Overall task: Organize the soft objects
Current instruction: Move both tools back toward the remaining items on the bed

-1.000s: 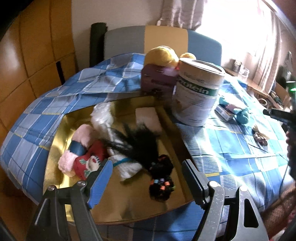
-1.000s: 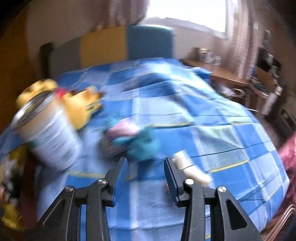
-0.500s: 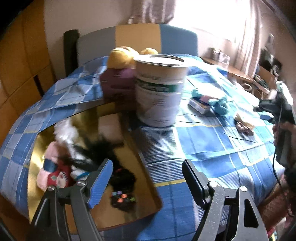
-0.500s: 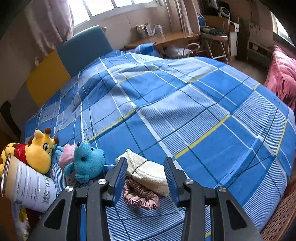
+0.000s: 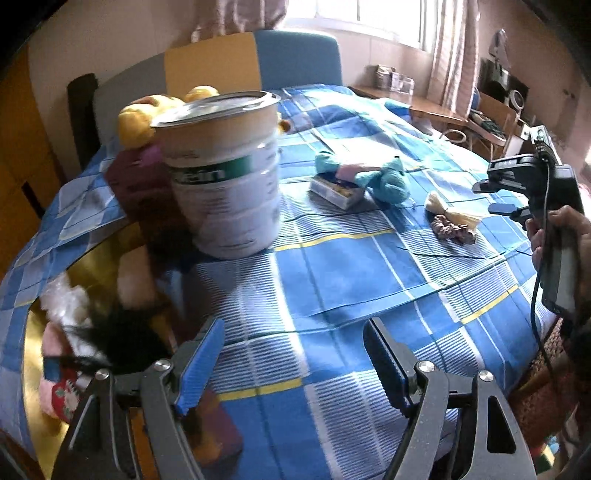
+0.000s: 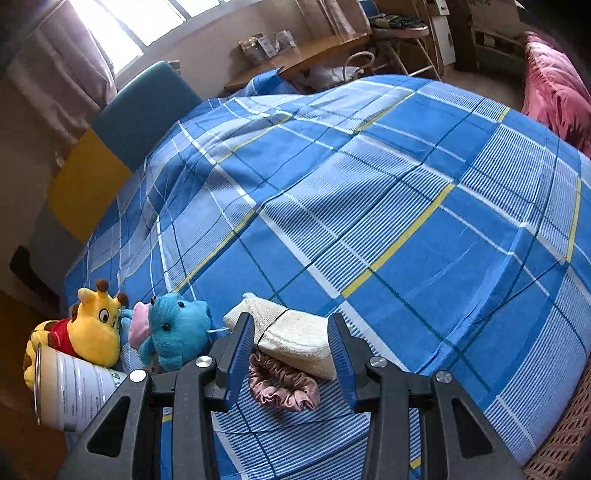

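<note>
A home bedroom: plaid bedspread (image 6: 369,221), padded headboard (image 5: 255,59), curtained window (image 5: 369,18), cluttered desk (image 6: 314,48).

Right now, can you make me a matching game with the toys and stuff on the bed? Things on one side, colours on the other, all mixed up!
Things:
1. giraffe toy
2. hippo toy
3. scrunchie
4. rolled towel

Colours:
A. cream
B. yellow with a red shirt
C. dusty pink
D. blue with a pink snout

Right pairs: 1-B, 2-D, 3-C, 4-A.

Bonus: the right gripper is open just above the scrunchie and the rolled towel, holding nothing.
</note>
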Tool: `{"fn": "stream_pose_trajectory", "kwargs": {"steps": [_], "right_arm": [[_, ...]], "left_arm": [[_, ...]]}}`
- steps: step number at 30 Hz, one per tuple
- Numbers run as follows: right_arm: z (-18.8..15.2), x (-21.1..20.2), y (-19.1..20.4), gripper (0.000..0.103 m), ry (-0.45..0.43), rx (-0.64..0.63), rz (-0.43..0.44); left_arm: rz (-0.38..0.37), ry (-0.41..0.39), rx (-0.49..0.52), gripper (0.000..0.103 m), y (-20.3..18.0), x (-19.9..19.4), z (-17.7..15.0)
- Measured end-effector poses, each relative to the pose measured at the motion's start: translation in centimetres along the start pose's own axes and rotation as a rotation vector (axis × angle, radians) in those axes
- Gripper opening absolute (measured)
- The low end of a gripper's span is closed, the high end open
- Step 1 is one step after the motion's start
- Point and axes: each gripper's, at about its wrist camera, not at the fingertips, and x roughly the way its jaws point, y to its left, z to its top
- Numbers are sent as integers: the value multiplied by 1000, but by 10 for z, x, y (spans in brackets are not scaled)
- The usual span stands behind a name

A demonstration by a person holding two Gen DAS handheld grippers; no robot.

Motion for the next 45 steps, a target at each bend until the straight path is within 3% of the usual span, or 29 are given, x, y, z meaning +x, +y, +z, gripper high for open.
{"fn": "stream_pose_trajectory", "kwargs": {"steps": [15, 19, 23, 28, 34, 38, 45], "right_arm": [[1, 1, -7, 41, 6, 50, 35], [0, 10, -8, 41, 62, 65, 45], [2, 3, -17, 41, 21, 106, 49], [3, 2, -30, 41, 27, 185, 74], [4, 2, -34, 41, 30, 211, 97], [4, 2, -35, 41, 31, 215, 114], [4, 3, -39, 41, 38, 239, 141]], "left_arm": [[-68, 37, 63, 78, -39, 35, 29], [-89, 61, 74, 78, -49, 47, 31], [-111, 69, 86, 78, -57, 53, 33], [-197, 66, 100, 76, -74, 61, 46], [-328, 83, 134, 64, -106, 77, 66], [-373, 82, 157, 61, -128, 89, 77], [-442, 126, 103, 60, -150, 111, 96]]}}
